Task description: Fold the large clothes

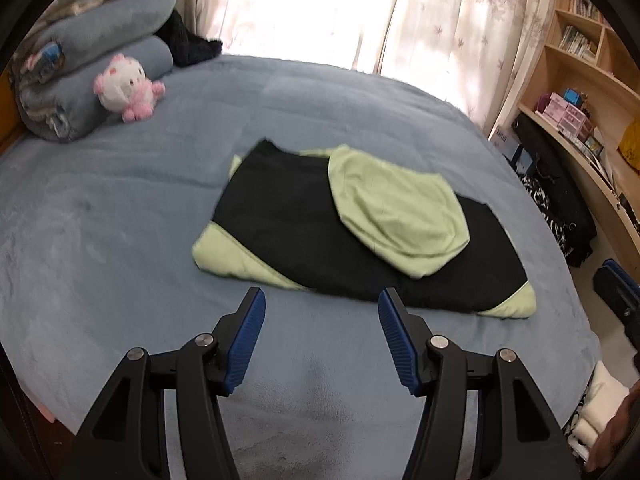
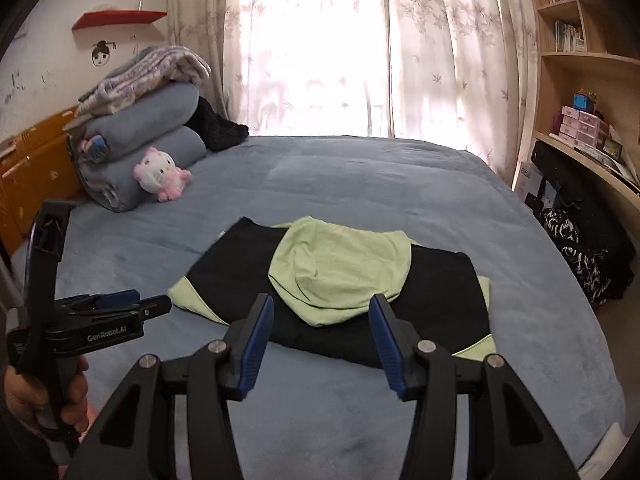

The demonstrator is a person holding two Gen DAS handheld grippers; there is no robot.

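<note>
A folded black garment with pale green panels and a pale green hood (image 1: 304,236) is seen lying flat on the blue plush bed cover (image 1: 120,208), the hood spread over its top towards the right. In the left wrist view, the left gripper (image 1: 322,300) is held above the cover just short of the garment's near edge; its blue-padded fingers (image 1: 250,332) are parted and nothing is held between them. The right pad's tip is seen against the garment's near hem, though contact cannot be confirmed.

In the right wrist view, the right gripper (image 2: 322,308) is likewise released, its jaws standing apart and empty, with the folded garment (image 2: 240,272) directly ahead of them and partly framed between the fingertips. The hood's near edge is seen just beyond the gap. To the left of this gripper, the left gripper (image 2: 120,300) is seen from the side, gripped by a hand (image 2: 44,396), beside the garment's left green corner.

Far beyond both tools, a white and pink plush toy (image 2: 160,174) is propped against rolled blue blankets (image 2: 160,132).
</note>
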